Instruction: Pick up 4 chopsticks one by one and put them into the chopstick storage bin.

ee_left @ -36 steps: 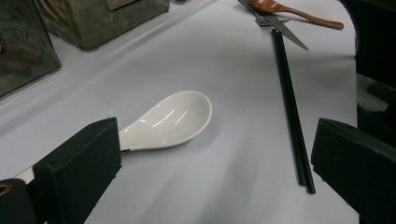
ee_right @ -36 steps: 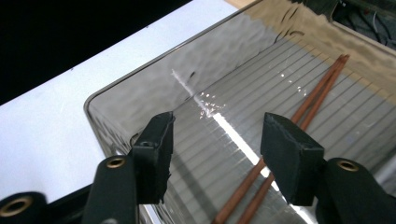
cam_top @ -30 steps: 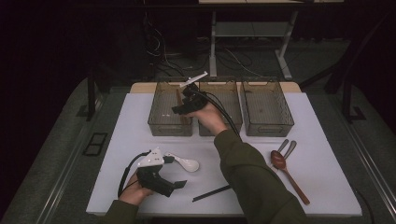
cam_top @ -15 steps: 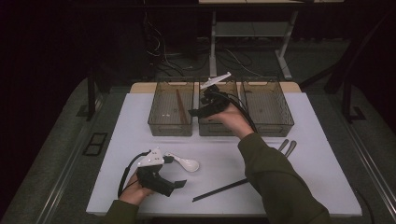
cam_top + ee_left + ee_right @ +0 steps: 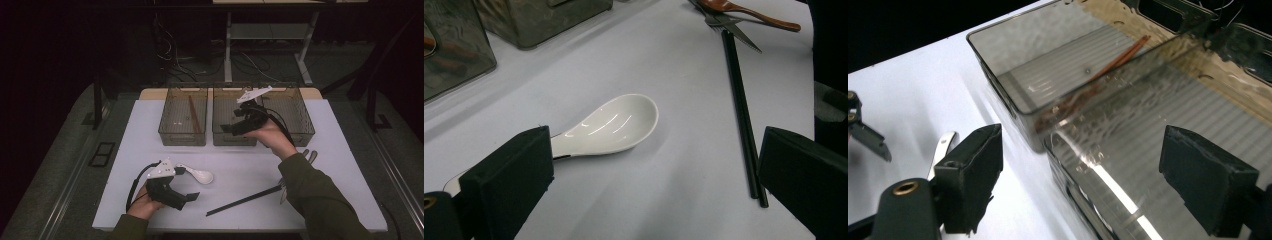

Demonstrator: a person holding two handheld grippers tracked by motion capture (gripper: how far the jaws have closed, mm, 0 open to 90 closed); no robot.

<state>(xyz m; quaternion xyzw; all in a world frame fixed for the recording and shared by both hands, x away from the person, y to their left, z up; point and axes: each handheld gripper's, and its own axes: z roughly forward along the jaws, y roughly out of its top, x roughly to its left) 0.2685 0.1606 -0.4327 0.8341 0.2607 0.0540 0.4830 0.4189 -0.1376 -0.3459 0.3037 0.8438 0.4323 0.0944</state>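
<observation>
Three bins (image 5: pixel 183 125) (image 5: pixel 227 122) (image 5: pixel 295 117), two hand-held grippers (image 5: pixel 192 196) (image 5: pixel 227 128), one white spoon (image 5: pixel 199 175), one brown spoon (image 5: pixel 744 8), one fork (image 5: pixel 729 26), one black chopstick pair (image 5: pixel 245 200) on one bench (image 5: pixel 345 165).

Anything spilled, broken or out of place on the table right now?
Nothing stands out. The white spoon lies intact on the table, the black chopsticks lie flat together, and the three bins stand upright in a row. No spill shows.
</observation>
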